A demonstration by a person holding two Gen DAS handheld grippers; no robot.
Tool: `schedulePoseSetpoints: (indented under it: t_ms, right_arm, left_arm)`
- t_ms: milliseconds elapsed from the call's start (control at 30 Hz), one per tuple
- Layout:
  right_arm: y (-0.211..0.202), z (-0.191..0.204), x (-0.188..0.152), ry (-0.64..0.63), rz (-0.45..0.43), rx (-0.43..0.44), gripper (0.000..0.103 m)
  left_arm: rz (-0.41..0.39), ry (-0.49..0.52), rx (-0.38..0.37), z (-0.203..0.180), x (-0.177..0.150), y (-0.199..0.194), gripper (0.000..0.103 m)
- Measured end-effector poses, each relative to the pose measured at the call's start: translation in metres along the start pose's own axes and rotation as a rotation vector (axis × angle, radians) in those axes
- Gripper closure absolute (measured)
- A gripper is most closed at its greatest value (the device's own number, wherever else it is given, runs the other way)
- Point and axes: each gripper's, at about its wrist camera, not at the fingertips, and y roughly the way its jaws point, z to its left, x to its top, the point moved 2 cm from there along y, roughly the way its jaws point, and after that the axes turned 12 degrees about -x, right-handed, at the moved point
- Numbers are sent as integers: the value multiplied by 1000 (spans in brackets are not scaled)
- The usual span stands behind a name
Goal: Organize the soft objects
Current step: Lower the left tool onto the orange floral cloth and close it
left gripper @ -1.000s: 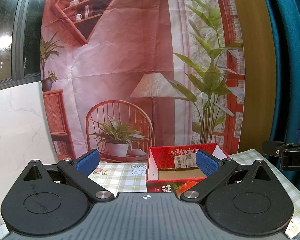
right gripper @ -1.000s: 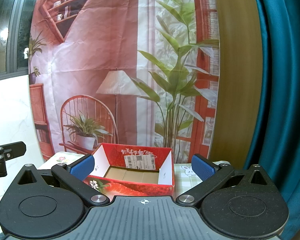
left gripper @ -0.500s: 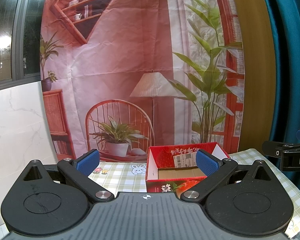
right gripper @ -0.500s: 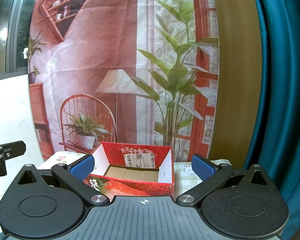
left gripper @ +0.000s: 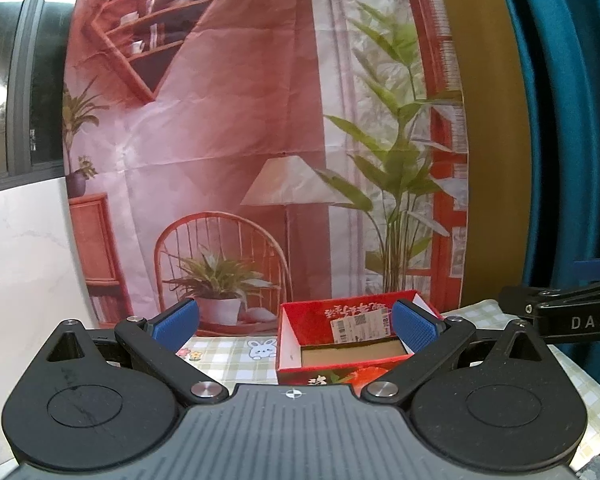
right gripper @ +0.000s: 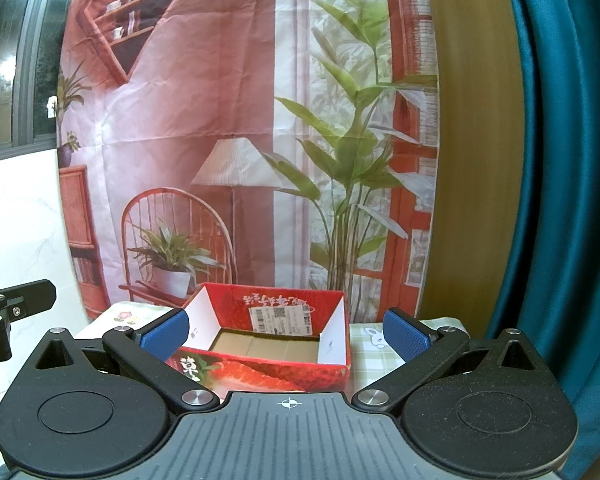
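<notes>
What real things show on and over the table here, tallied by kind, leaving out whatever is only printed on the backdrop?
Grippers: 2, left gripper and right gripper, both open and empty
Cardboard boxes: 1, red strawberry box, open, nothing visible inside
Tablecloths: 1, checked tablecloth
Soft objects: 0 in view
Total: 4

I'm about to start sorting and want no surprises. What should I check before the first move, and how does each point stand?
1. Left hand-held gripper open, nothing between its pads: ok.
2. Right hand-held gripper open, nothing held: ok.
3. Red box open-topped, upright on the checked tablecloth: ok.
4. Box floor bare, room inside: ok.
5. Soft things to pick up in view: not ok, none shows in either view.
6. Grippers apart from each other: ok.
</notes>
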Motion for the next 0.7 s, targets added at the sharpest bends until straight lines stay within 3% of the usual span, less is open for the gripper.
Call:
schedulePoseSetpoints:
  t_ms: [367, 700]
  right_arm:
    - [10, 1, -28, 23, -16, 75, 0]
    - [43, 5, -85, 57, 115, 109, 1]
  left_arm:
    - [39, -16, -17, 9, -17, 10, 0]
    - [153, -80, -69, 26, -58, 44, 0]
